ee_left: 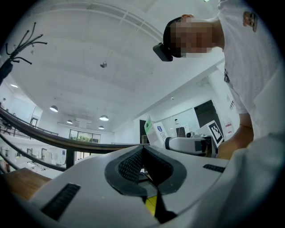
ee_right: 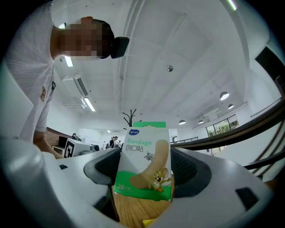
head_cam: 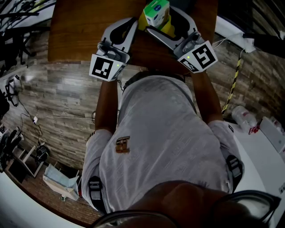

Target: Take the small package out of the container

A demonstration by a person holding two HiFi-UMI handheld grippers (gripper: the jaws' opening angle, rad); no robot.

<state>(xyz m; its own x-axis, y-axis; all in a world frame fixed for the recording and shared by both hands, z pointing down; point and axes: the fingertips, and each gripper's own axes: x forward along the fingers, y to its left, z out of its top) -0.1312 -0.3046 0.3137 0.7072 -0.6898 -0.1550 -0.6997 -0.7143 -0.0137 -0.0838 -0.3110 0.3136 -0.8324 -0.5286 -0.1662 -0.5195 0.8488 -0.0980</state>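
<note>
At the top of the head view, a brown wooden surface (head_cam: pixel 80 26) stands on a floor (head_cam: pixel 58 98) of grey-brown planks, and the person in a white shirt (head_cam: pixel 160 133) leans over its near edge. Cables trail over the floor at the left, and a white table (head_cam: pixel 262 173) lies at the right. The gripper views look up into a large white room with a high ceiling (ee_right: pixel 187 53), round lamps, tall windows and a dark coat stand (ee_right: pixel 130 116) far back.

The right claw (head_cam: pixel 162 20) is closed on the small package (head_cam: pixel 156 12), a white-and-green box printed "Bandage" with a cartoon mouse. In the right gripper view the dark pads (ee_right: pixel 104 167) press its two sides, and the box (ee_right: pixel 141 151) stands upright between them, with wood grain showing below it. From above, the package overlaps the yellow container (head_cam: pixel 168 27) on the surface. Whether it has cleared the rim cannot be told.

The left claw (head_cam: pixel 129 24) reaches in from the other side, its tips just beside the container. In the left gripper view this claw (ee_left: pixel 143 153) has its ribbed pads (ee_left: pixel 131 164) drawn together at the tips with nothing held between them. A sliver of yellow shows low in the gap behind them.
</note>
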